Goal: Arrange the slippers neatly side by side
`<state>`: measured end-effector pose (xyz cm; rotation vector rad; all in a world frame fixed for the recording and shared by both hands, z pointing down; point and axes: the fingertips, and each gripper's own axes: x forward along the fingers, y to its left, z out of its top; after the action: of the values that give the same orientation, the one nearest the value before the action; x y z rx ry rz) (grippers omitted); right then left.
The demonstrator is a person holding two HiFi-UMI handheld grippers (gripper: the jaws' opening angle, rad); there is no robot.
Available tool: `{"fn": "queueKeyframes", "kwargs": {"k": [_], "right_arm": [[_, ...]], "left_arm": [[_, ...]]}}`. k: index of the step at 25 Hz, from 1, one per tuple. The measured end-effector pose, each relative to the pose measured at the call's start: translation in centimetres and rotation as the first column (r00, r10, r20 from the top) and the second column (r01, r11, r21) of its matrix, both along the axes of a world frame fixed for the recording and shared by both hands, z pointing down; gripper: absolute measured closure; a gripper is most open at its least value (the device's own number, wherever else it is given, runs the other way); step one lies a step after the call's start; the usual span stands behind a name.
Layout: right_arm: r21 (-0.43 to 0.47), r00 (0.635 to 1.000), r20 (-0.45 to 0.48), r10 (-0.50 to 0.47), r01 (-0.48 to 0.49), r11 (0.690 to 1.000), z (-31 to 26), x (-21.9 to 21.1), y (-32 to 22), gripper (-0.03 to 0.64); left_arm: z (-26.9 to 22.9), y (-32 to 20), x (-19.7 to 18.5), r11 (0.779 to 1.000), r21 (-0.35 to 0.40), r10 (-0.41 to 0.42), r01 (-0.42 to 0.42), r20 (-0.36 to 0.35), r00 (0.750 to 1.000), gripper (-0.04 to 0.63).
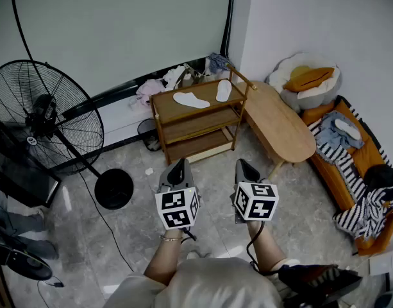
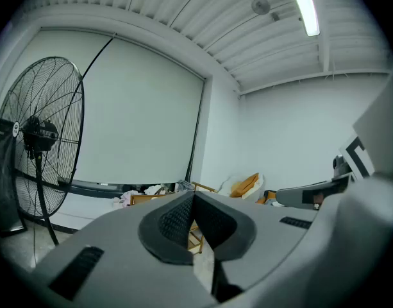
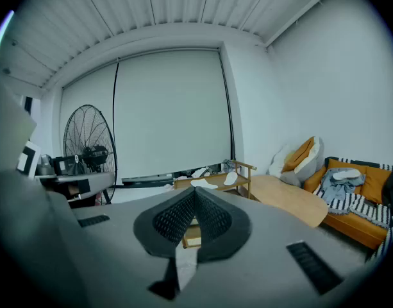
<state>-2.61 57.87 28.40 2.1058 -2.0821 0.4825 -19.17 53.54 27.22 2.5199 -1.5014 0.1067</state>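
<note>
Currently your left gripper (image 1: pixel 179 163) has its jaws pressed together with nothing between them, and it hangs over bare floor. From it, the wooden rack (image 1: pixel 165 105) stands at twelve o'clock, well apart. On the rack's top shelf lie two white slippers, not touching. The left slipper (image 1: pixel 191 99) has its long axis running roughly ten to four, while the right slipper (image 1: pixel 224 90) runs about one to seven, so the pair is splayed rather than parallel. Your right gripper (image 1: pixel 243 165) is likewise closed on nothing, and the right slipper sits near its eleven o'clock. Each gripper is nearer the slipper on its own side, so I judge the reach splits evenly. Count: two slippers, one rack, two grippers, both empty.
</note>
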Motion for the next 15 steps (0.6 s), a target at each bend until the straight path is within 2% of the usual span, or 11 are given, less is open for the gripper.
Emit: {"fn": "queueKeyframes", "kwargs": {"k": [10,15], "right_arm": [[0.01,1.0,0.013,-0.019,0.019,1.0,0.1,-1.6,-0.6,0.583],[0.003,1.0,0.019,0.004,-0.004,1.0,0.6,-2.7,-1.0,0.583]], "left_arm": [[0.4,-0.5,-1.0,1.0,-0.002,0.011,-0.011,0.008,1.0,0.592],[0.9,-1.2,-1.9,1.0,-0.008,0.03,-0.029,0.012,0.999,0.592]]}}
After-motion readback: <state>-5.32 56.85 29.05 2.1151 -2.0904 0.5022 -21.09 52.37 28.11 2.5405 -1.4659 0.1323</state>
